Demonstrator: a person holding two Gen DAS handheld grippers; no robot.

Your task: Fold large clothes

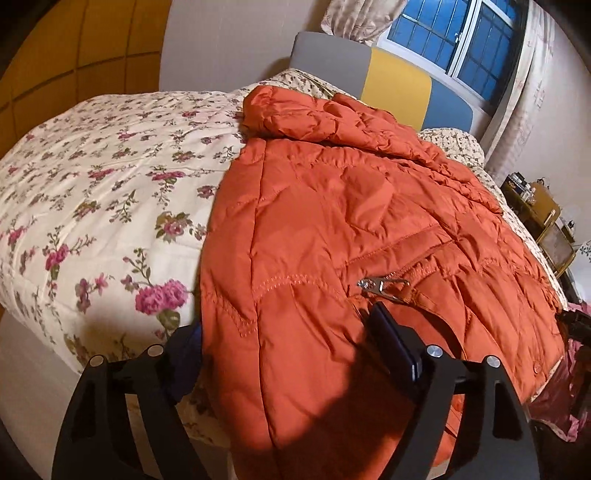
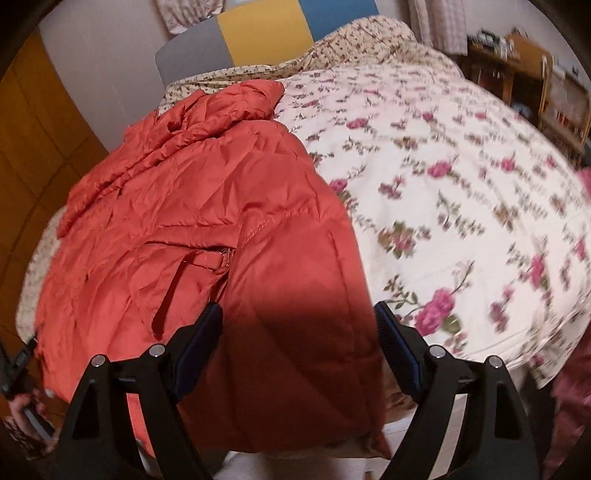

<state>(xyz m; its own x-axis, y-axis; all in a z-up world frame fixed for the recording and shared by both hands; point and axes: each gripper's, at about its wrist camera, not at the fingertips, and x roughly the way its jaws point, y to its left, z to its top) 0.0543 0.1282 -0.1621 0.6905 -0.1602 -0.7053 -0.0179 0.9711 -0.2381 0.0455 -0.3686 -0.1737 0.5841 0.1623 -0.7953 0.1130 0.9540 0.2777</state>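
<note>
An orange quilted puffer jacket [image 1: 351,206] lies spread on a bed with a floral quilt [image 1: 96,192], its collar toward the headboard and a zip pull [image 1: 382,286] showing on its front. My left gripper [image 1: 290,343] stands wide over the jacket's near hem. One finger is at the jacket's left edge and the other rests on the fabric below the zip. In the right wrist view the jacket [image 2: 192,206] fills the left half. My right gripper [image 2: 299,332] straddles the hem's right corner, jaws apart, with the quilt [image 2: 461,192] beside it.
A grey, yellow and blue headboard [image 1: 399,81] backs the bed below a window [image 1: 461,33]. Wooden shelves [image 2: 535,85] stand on the right and an orange wardrobe [image 2: 40,147] on the left. A hand [image 2: 22,402] shows at the lower left edge. Pink cloth [image 1: 565,402] lies by the bed's corner.
</note>
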